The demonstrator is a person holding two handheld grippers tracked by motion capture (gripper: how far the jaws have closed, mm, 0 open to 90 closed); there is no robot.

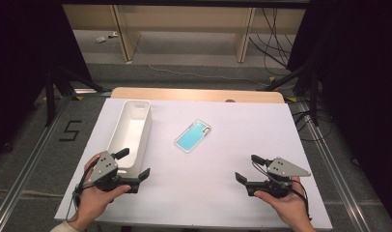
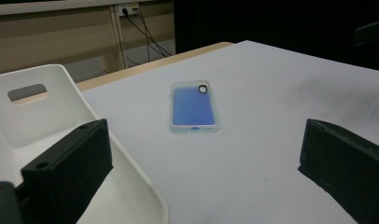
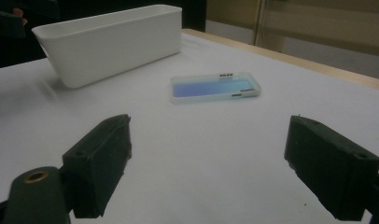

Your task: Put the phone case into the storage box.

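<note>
A blue phone case [image 1: 193,136] with a clear rim lies flat in the middle of the white table cover [image 1: 232,125]. It appears ahead of both jaw pairs, as the case [image 2: 194,108] and the case [image 3: 214,87]. A long white bin [image 1: 130,134] stands at the left. My left gripper [image 1: 133,164] is open at the bin's near end, one jaw over the bin's rim [image 2: 131,172] and the other over the cover. At the right front my right gripper [image 1: 248,167] is open too, with nothing between its jaws.
The white bin [image 3: 113,42] looks empty inside. Beyond the cover a strip of wooden table edge [image 1: 199,94] shows. Behind it are wooden legs, cables on the floor and black stand legs at both sides.
</note>
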